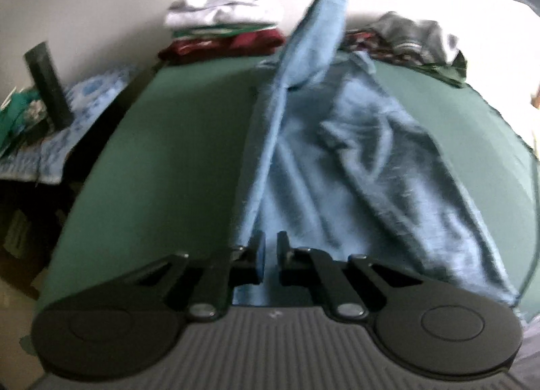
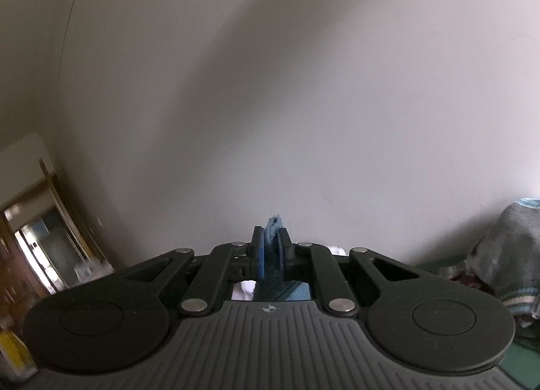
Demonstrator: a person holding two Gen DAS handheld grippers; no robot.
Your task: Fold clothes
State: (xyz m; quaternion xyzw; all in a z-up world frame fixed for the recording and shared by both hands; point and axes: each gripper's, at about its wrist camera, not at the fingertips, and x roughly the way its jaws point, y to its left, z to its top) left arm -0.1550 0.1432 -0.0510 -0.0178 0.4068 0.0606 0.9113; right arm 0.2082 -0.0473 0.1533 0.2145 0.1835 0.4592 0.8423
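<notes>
So from where I'm driving this, the left gripper (image 1: 268, 256) is tilted down toward the green table (image 1: 168, 154), sitting right at the near edge of the blue garment (image 1: 354, 160). Its jaws look nearly together with a thin gap showing, and the blur makes it hard to say whether the cloth's near edge is actually pinched between the pads or just sitting right in front of them, so I honestly can't tell if it has hold of anything. The garment itself lies rumpled across the table, more toward the right side, and one strip of it rises steeply up and away from the table toward the top of the left view. Behind the garment, at the far edge of the table, there's a folded stack of clothes (image 1: 222, 29) in white, green and dark red to the left of that raised strip, and a messy heap of clothes (image 1: 415, 39) to the right of it. The right gripper (image 2: 271, 255) is held about level, pointing at a plain wall (image 2: 303, 86), well above the table, and its jaws are clamped on a bunched bit of the blue garment (image 2: 272, 224), with a tuft poking out past the fingertips.
</notes>
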